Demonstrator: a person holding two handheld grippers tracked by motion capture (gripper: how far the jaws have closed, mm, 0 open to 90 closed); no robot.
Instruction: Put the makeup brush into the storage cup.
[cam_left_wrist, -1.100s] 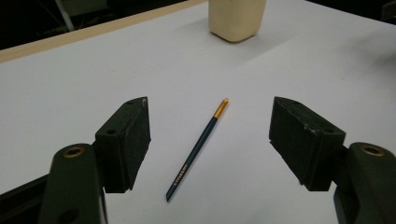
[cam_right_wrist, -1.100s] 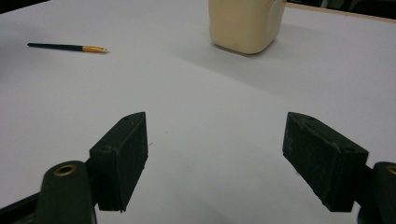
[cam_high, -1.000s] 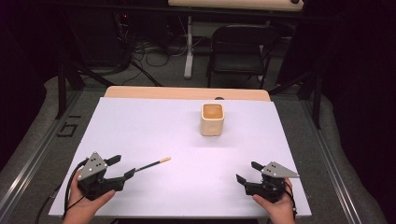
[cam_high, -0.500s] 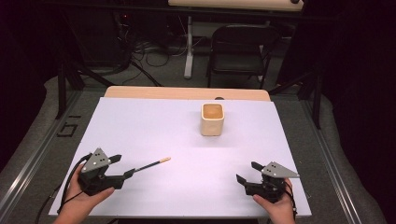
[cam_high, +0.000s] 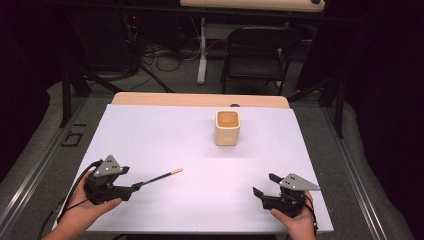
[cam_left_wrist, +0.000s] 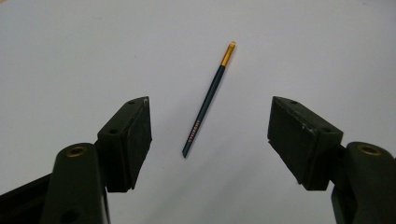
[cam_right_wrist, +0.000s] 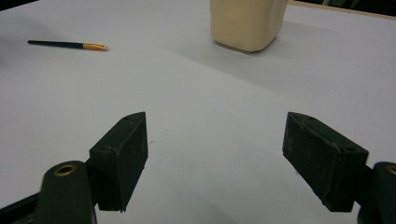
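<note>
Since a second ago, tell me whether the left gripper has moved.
Yes. The left gripper has slid slightly toward the table's left edge and near side, judged against the pencil, which lies where it did.

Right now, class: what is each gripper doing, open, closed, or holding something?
Left gripper: open, empty; the pencil lies on the table between its fingers, untouched.
Right gripper: open, empty.

The desk (cam_high: 150, 140) is showing a smooth matt white top; the cup (cam_high: 227, 128) is looking like matt cream plastic; the pencil (cam_left_wrist: 208, 95) is wearing glossy dark paint.
</note>
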